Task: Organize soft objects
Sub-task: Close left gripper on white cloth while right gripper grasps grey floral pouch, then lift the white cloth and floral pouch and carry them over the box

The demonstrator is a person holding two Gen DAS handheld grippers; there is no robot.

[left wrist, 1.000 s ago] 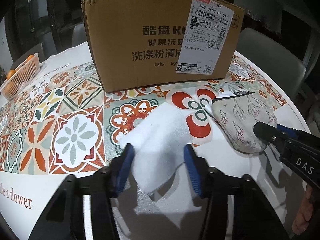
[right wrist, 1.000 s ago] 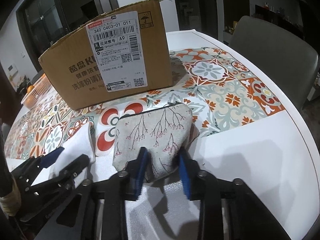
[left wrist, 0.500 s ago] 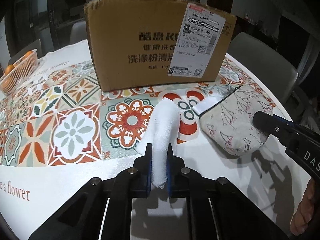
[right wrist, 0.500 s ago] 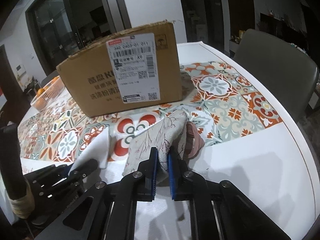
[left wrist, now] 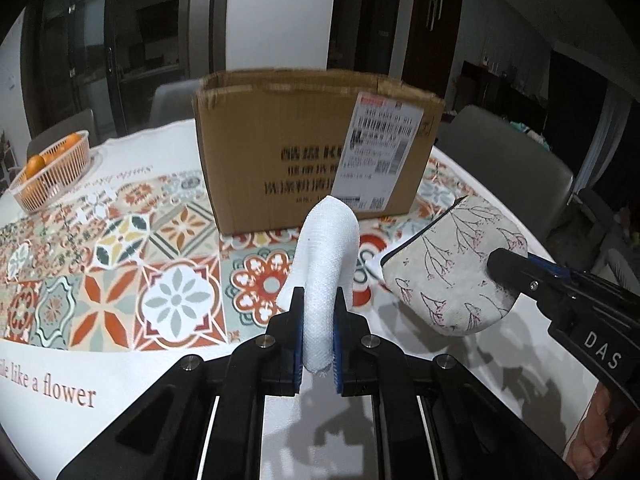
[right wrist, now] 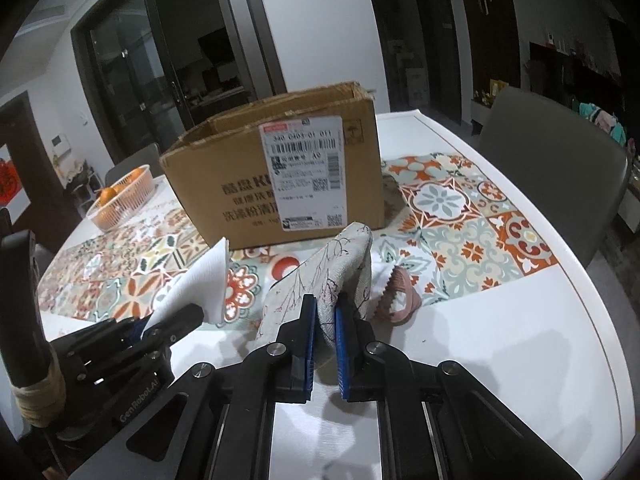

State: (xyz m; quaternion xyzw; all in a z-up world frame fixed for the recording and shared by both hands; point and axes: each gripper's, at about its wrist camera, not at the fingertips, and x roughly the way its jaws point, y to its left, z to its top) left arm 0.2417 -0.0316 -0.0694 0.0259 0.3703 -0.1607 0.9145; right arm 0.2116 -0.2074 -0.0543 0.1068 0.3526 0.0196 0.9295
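My left gripper [left wrist: 317,340] is shut on a folded white cloth [left wrist: 326,256] and holds it up off the table. The cloth also shows in the right wrist view [right wrist: 196,284]. My right gripper [right wrist: 325,344] is shut on a grey floral pouch [right wrist: 320,280] and holds it lifted; the pouch shows at the right of the left wrist view [left wrist: 452,264]. An open brown cardboard box [left wrist: 312,160] stands behind both, also in the right wrist view [right wrist: 280,176]. A pink soft item [right wrist: 398,294] lies on the table right of the pouch.
The round table has a patterned tile cloth [left wrist: 120,256] and a white rim [right wrist: 560,320]. An orange basket of oranges [left wrist: 52,168] stands far left. Grey chairs [right wrist: 552,160] stand around the table.
Both grippers closed on their items, the white cloth and the pouch, and lifted them off the table. The pink item under the pouch came into view.
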